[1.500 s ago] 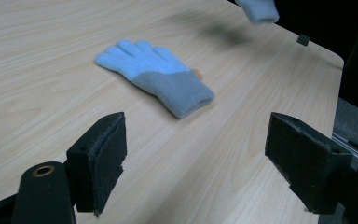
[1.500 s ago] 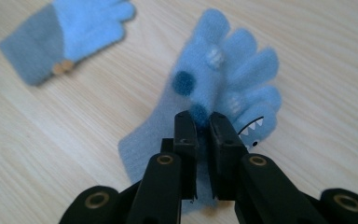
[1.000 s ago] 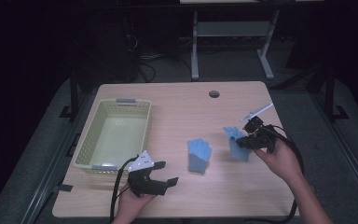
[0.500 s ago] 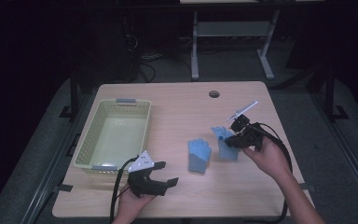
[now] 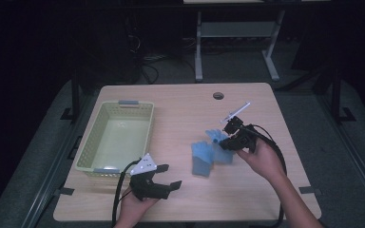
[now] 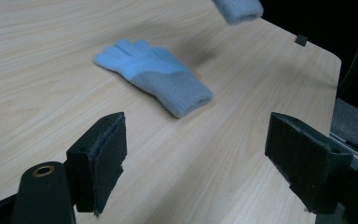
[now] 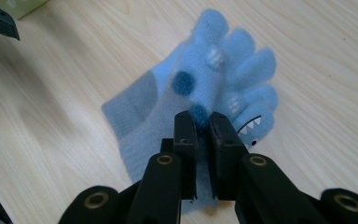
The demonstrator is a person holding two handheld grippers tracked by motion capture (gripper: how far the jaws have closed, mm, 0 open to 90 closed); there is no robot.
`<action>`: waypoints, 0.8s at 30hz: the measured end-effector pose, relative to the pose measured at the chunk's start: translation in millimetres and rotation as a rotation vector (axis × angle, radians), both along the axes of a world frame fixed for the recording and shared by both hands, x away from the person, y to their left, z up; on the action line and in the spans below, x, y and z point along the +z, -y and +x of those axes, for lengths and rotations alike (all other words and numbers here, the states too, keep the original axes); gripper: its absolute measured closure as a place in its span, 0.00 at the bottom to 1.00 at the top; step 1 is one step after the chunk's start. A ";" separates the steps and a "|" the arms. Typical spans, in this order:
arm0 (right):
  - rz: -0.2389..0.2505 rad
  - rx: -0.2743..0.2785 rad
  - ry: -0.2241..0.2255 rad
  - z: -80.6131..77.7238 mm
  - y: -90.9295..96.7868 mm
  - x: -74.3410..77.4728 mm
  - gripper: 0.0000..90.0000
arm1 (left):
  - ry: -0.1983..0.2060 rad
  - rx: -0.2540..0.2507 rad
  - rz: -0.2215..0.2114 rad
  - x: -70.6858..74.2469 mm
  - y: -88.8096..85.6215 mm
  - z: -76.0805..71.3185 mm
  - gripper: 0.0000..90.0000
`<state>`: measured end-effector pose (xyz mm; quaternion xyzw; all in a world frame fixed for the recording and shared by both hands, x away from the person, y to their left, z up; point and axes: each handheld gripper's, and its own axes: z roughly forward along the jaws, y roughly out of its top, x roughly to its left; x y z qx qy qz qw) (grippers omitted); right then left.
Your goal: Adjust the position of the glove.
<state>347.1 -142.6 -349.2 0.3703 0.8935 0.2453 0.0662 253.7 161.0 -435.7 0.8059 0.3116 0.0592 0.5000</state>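
Observation:
A blue glove (image 5: 200, 159) lies flat near the middle of the wooden table (image 5: 180, 109); in the left gripper view the same glove (image 6: 156, 77) shows light fingers and a greyer cuff. My right gripper (image 5: 224, 144) is shut on a second blue glove (image 5: 217, 137), just right of the flat one and partly over it. In the right gripper view the jaws (image 7: 203, 123) pinch this dotted glove (image 7: 214, 74), which bears a small toothed face. My left gripper (image 5: 168, 176) rests open near the front edge; nothing is between its jaws (image 6: 196, 140). The held glove's cuff (image 6: 237, 8) hangs at the top.
A pale green basket (image 5: 89, 142), with nothing visible inside, stands on the left half of the table. A round cable hole (image 5: 218, 95) sits near the far edge. Dark floor and a metal frame (image 5: 237, 42) lie beyond the table.
My right hand has carried its glove leftward, from the table's right side up to the flat glove. The left gripper and the flat glove have stayed put.

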 end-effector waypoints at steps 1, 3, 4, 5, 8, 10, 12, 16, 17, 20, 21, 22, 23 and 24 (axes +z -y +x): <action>0.000 0.000 0.000 0.0 0.0 0.0 0.92 | 0.000 0.000 0.000 0.0 0.0 0.0 0.23; 0.001 0.008 -0.004 0.9 -4.6 -2.3 0.92 | 0.000 0.000 0.002 0.3 0.0 -0.1 0.23; 0.001 0.009 -0.008 1.0 -6.1 -2.8 0.92 | 0.001 0.000 0.002 0.3 -0.1 -0.1 0.23; 0.001 0.009 -0.008 1.0 -6.1 -2.8 0.92 | 0.001 0.000 0.000 0.2 0.0 -0.1 0.23; 0.004 0.016 -0.012 2.0 -12.1 -4.8 0.92 | 0.000 -0.001 0.003 0.3 0.0 -0.1 0.23; 0.005 0.022 -0.012 2.7 -15.7 -6.4 0.92 | 0.001 -0.002 0.005 0.2 -0.2 0.1 0.23; 0.004 0.026 -0.010 3.3 -18.7 -7.6 0.92 | 0.002 -0.002 0.004 0.3 -0.4 0.0 0.23; 0.010 0.029 -0.023 5.3 -24.6 -11.6 0.92 | -0.001 -0.001 0.006 0.3 -0.2 -0.1 0.23; 0.011 0.030 -0.027 6.4 -25.5 -13.9 0.92 | -0.001 -0.001 0.008 0.3 -0.1 -0.2 0.23; 0.008 0.022 -0.043 8.5 -28.7 -21.6 0.92 | -0.003 -0.001 0.002 0.2 0.4 -0.5 0.23; 0.009 0.021 -0.046 8.7 -29.4 -23.2 0.92 | -0.001 -0.002 0.005 0.2 0.1 -0.3 0.23; 0.006 0.021 -0.049 8.9 -30.3 -25.0 0.92 | -0.003 -0.002 0.006 0.3 -0.1 -0.2 0.23; 0.008 0.017 -0.052 8.8 -31.4 -26.4 0.92 | -0.002 -0.002 0.005 0.1 -0.2 0.0 0.23; 0.013 0.013 -0.053 8.8 -32.2 -27.7 0.92 | -0.003 -0.001 0.002 0.1 -0.1 -0.1 0.23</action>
